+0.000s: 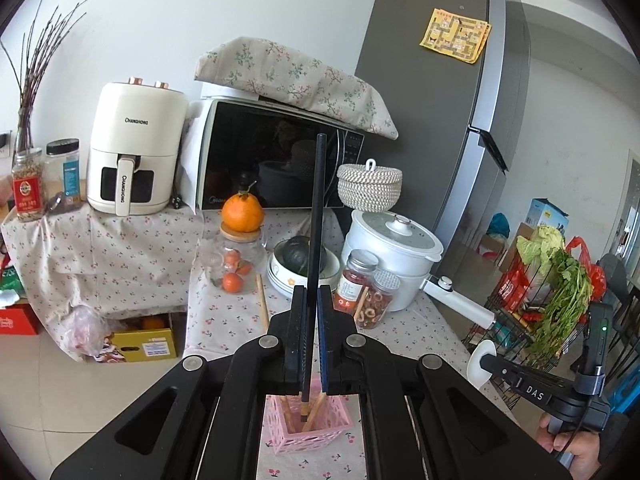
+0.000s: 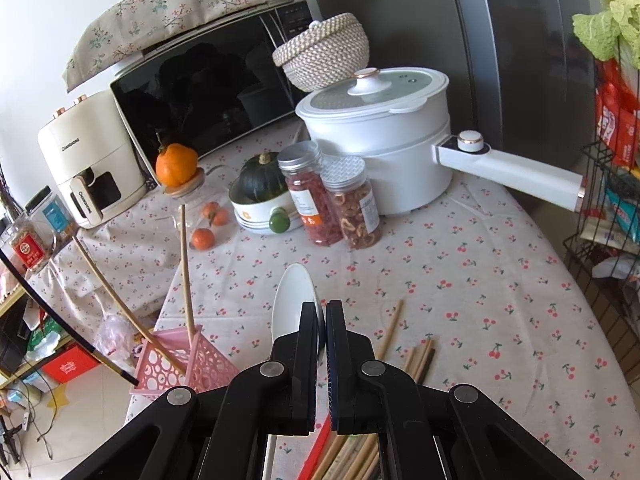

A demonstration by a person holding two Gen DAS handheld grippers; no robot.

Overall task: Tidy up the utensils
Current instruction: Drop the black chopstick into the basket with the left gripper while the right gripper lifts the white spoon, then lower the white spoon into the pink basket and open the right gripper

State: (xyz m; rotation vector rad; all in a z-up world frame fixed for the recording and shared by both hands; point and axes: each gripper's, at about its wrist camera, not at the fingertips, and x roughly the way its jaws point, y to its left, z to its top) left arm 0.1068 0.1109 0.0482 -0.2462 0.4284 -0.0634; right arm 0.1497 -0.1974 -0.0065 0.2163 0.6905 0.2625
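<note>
My left gripper (image 1: pixel 313 296) is clamped on a black chopstick (image 1: pixel 316 216), whose long axis runs along the fingers: the thick end points up and away toward the microwave (image 1: pixel 276 156), the tan tip hangs just above the pink basket (image 1: pixel 306 424) on the table (image 2: pixel 460 280). My right gripper (image 2: pixel 323 312) is clamped on a white spoon (image 2: pixel 294 300), bowl pointing forward past the fingertips, above loose chopsticks (image 2: pixel 416 356) lying on the cloth; two wooden ones lean in the basket
</note>
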